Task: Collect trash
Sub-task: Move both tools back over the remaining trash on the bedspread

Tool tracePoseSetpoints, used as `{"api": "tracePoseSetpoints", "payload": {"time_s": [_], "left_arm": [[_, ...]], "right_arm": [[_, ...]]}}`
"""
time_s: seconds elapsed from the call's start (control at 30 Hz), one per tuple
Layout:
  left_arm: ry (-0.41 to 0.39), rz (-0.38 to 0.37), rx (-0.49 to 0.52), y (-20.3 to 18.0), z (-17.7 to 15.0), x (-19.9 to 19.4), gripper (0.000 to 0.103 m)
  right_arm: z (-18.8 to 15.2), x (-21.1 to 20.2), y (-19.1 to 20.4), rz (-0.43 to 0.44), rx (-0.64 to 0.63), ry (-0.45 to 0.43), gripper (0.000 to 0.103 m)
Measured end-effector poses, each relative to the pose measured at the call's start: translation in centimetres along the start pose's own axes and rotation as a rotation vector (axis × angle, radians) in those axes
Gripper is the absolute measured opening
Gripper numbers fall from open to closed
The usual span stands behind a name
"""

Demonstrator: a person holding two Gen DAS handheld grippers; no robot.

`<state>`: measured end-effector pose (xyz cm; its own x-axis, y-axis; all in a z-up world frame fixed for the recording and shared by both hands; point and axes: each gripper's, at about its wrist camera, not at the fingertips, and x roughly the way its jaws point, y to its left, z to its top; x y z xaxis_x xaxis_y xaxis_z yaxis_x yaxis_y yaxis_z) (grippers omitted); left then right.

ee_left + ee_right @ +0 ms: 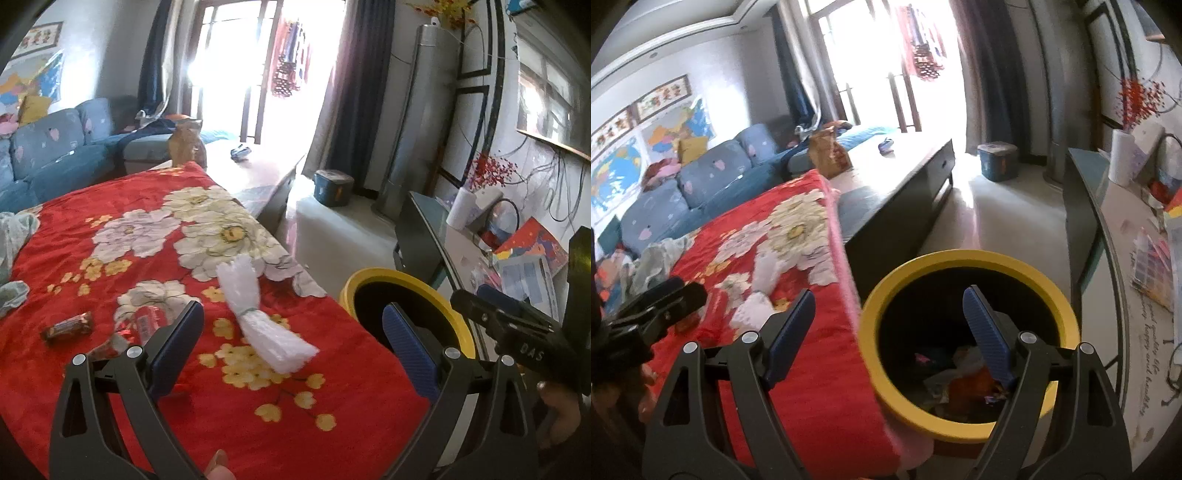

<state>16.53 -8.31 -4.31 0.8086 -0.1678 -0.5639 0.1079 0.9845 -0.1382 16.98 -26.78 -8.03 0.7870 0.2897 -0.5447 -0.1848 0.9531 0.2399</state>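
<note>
Right gripper (pixel 888 334) above yellow-rimmed bin (pixel 960 258)

Red floral blanket (pixel 155 229) under left gripper (pixel 291 339): plush cloth, soft sheen. White wrapper (pixel 258 317) ahead of it: crinkly translucent plastic. Bin rim (pixel 960 260) around right gripper (pixel 890 317): smooth matt yellow plastic. Finger pads (pixel 986 332): ribbed blue rubber
</note>
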Motion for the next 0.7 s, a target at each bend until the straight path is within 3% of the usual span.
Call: {"api": "tracePoseSetpoints", "payload": {"time_s": [0.7], "left_arm": [[-0.034, 0.101, -0.097, 6.3, -0.6, -2.4, 0.094]], "right_arm": [[-1.4, 0.9, 7.0, 0.109, -0.135, 0.061, 0.074]]}}
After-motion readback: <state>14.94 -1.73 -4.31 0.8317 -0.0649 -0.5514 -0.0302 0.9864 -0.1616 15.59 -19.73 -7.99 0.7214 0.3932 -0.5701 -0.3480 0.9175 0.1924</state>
